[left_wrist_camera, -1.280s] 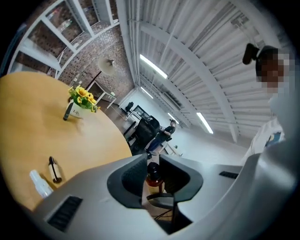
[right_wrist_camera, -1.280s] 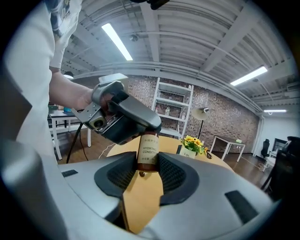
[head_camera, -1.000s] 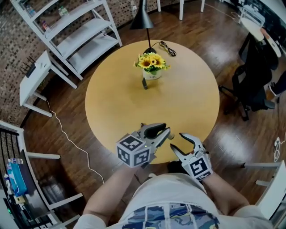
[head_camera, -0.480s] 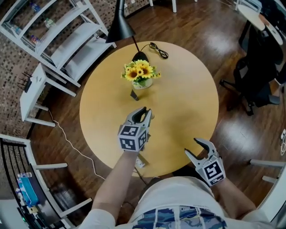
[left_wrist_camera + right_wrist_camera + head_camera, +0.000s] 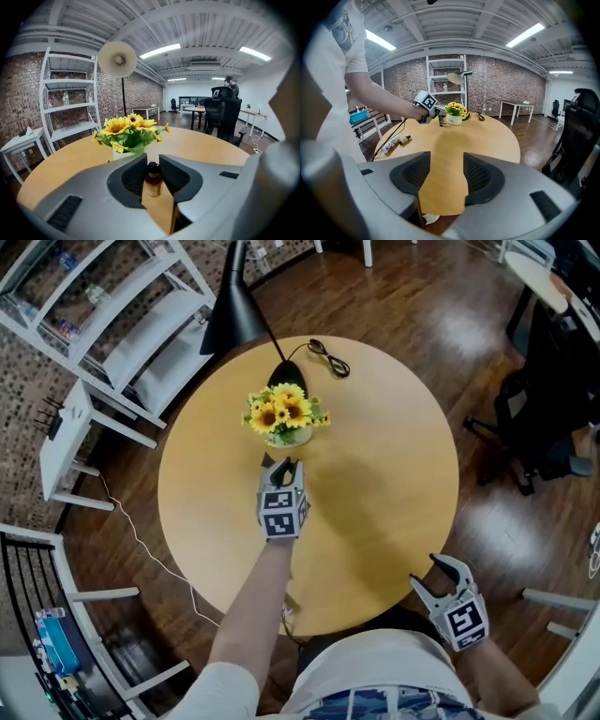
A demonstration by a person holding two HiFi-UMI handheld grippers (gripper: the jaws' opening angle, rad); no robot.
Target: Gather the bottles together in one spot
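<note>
bottle (image 5: 153, 183) before left gripper (image 5: 279, 465), arm (image 5: 251, 615) outstretched

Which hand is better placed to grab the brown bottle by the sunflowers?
Left. The left gripper is at the bottle, which shows in the narrow gap between its jaws. The right gripper, empty, hangs at the near edge of the table.

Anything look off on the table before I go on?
Yes: a small brown bottle and a white tube lie on their sides at the table edge, far from the upright bottle by the vase.
</note>
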